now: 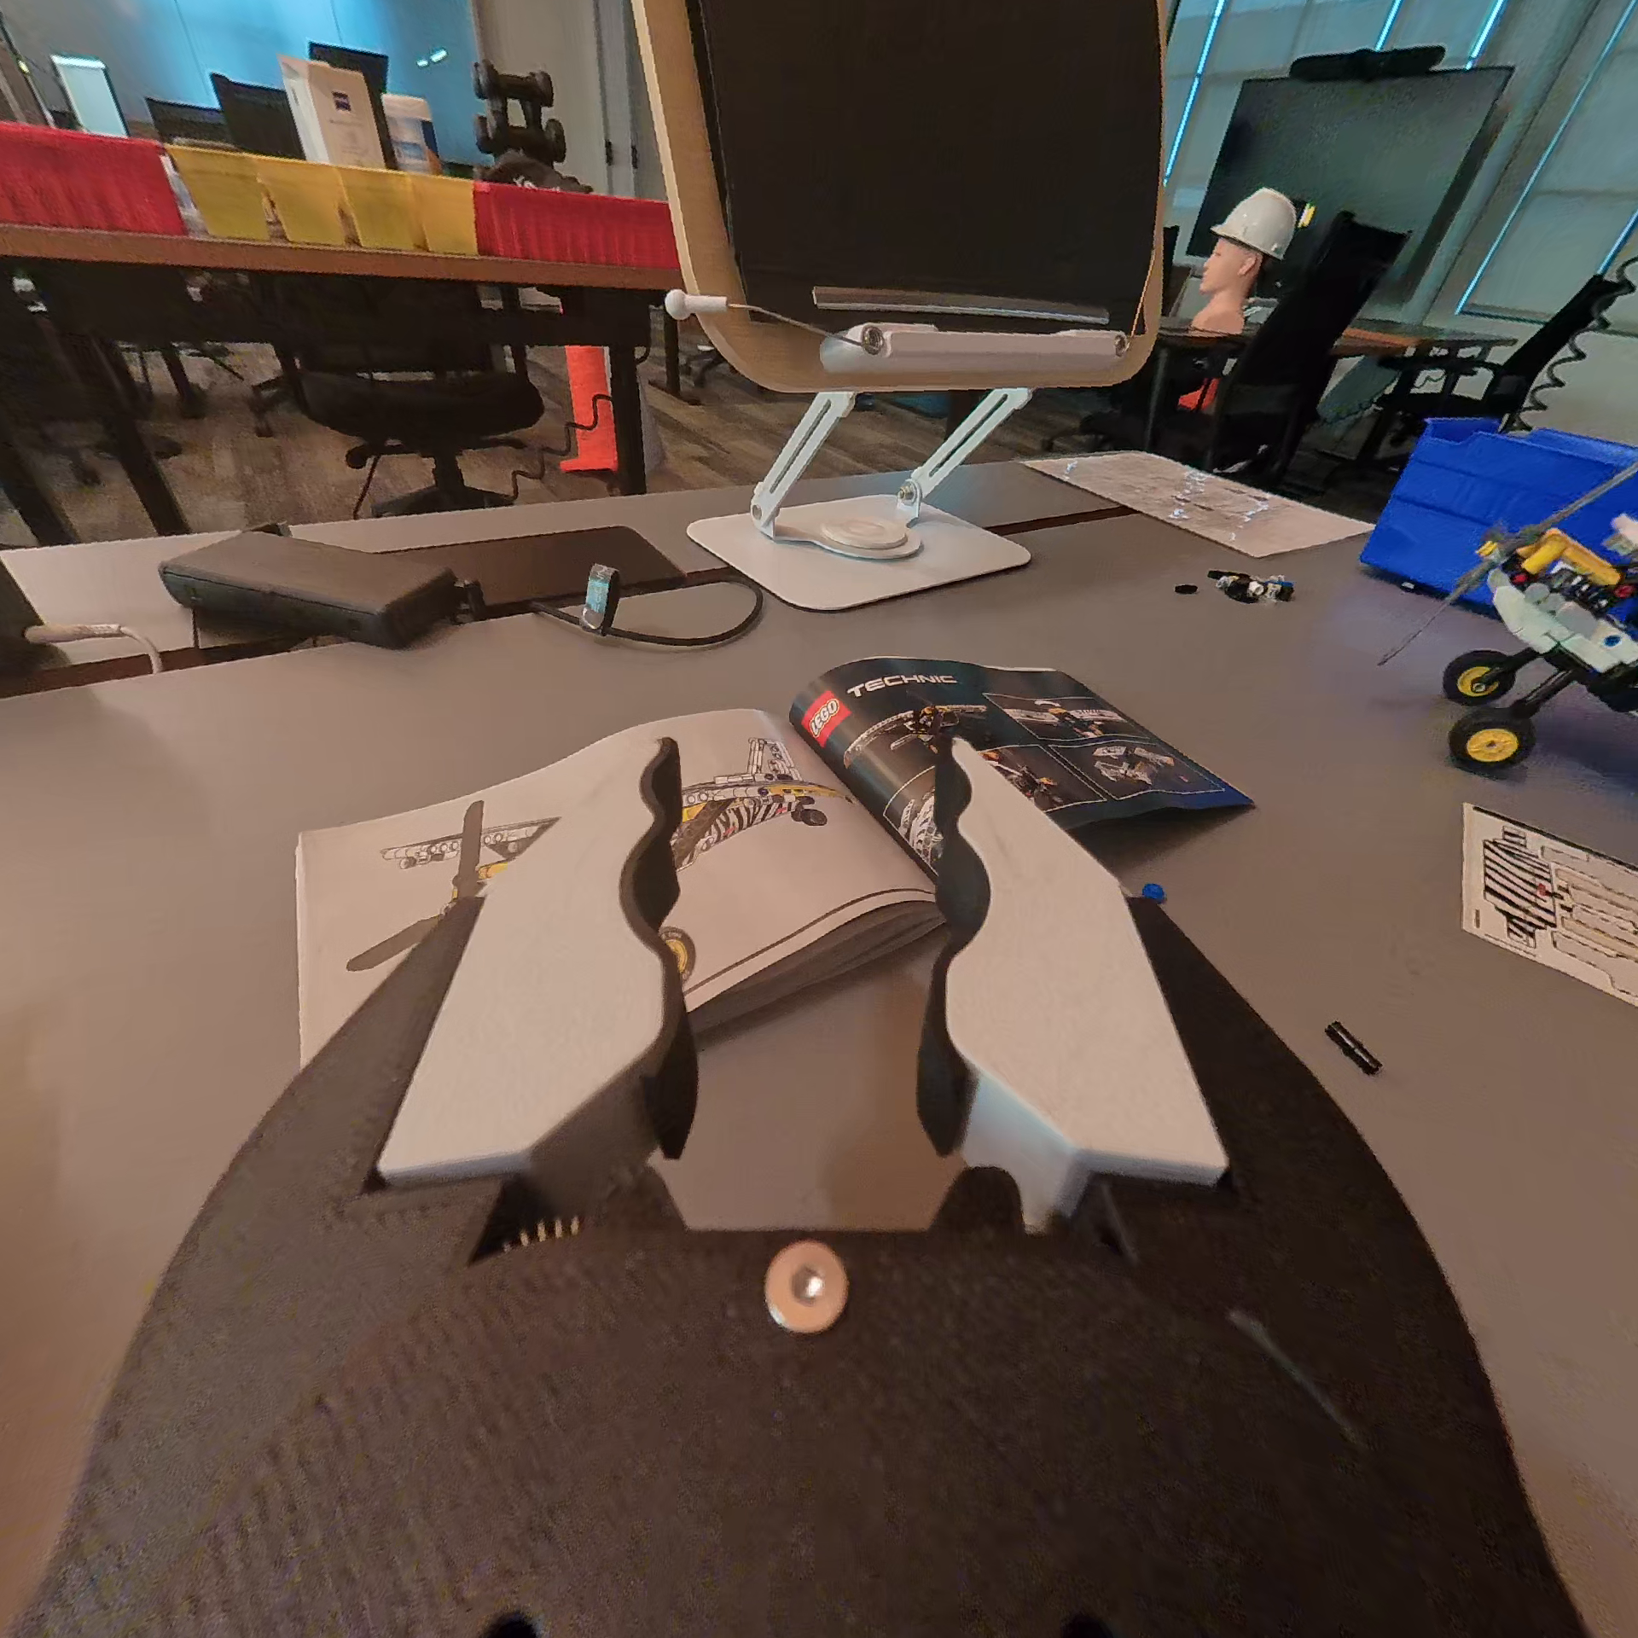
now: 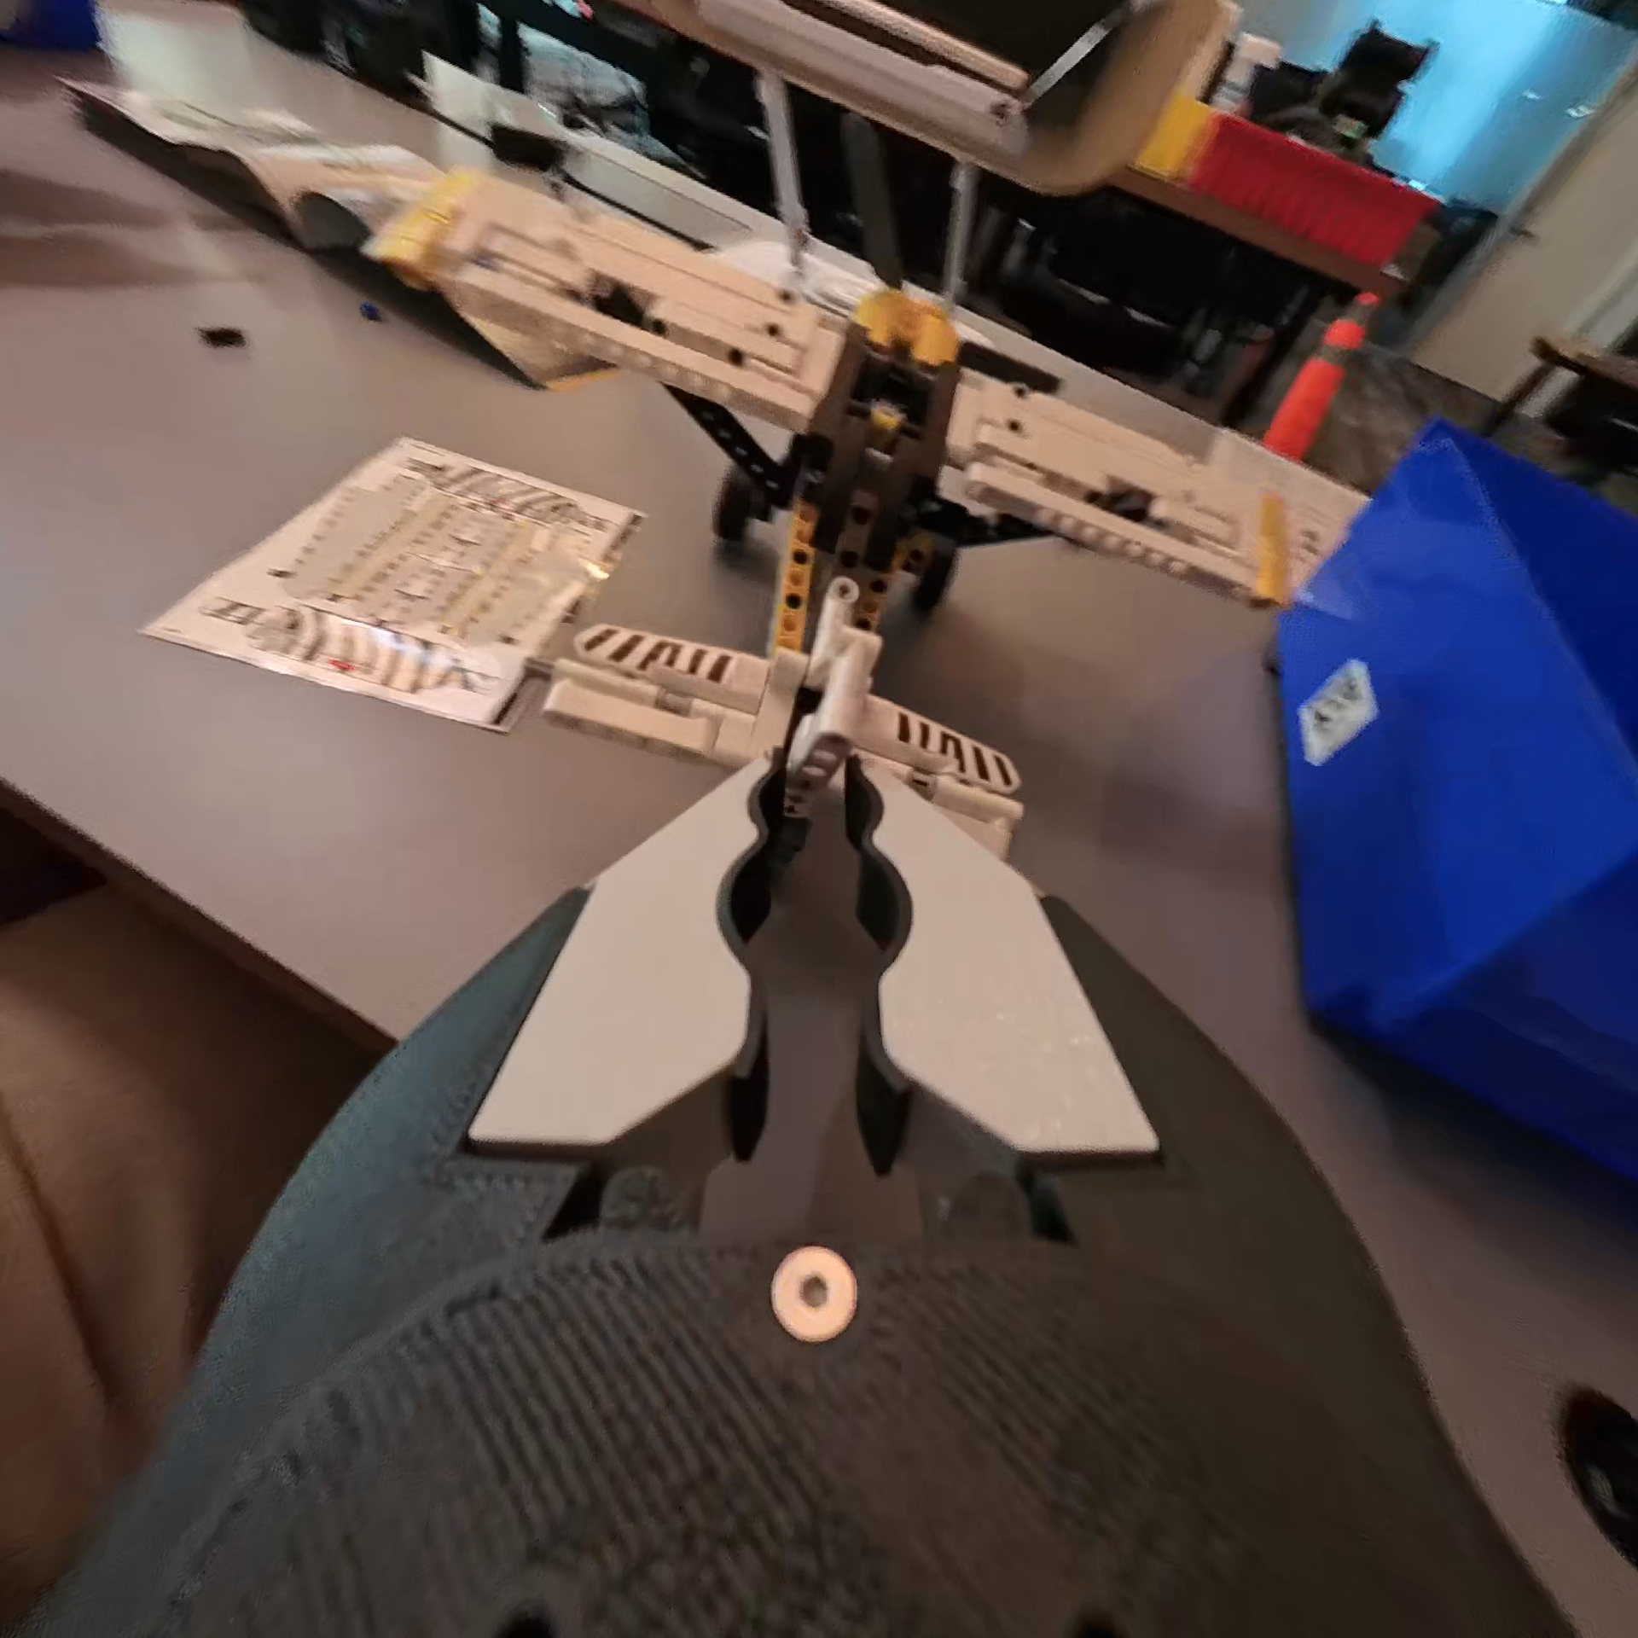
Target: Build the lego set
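A white, black and yellow lego plane [image 2: 851, 417] stands on the grey table [image 2: 310, 798], its striped tailplane [image 2: 656, 674] towards me. My right gripper [image 2: 808, 780] is shut on the plane's upright tail fin [image 2: 833, 700]; the view is blurred. The plane's front and yellow-hubbed wheels show at the right edge of the left wrist view [image 1: 1542, 638]. My left gripper [image 1: 808, 762] is open and empty, held above the open instruction booklet [image 1: 567, 851].
A dark leaflet [image 1: 1019, 736] lies behind the booklet. A sticker sheet [image 2: 399, 576] lies left of the plane. A blue bin [image 2: 1462, 753] stands to its right. A black pin [image 1: 1353, 1048], a blue pin [image 1: 1150, 891] and loose pieces [image 1: 1250, 585] lie about. A tablet stand [image 1: 860, 549] is behind. Tip to tip, the grippers are about 50 cm apart. My right tips are about 35 cm from the black pin [image 1: 1353, 1048], my left tips only 15 cm. My right wrist view [image 2: 214, 333] looks at it from another angle.
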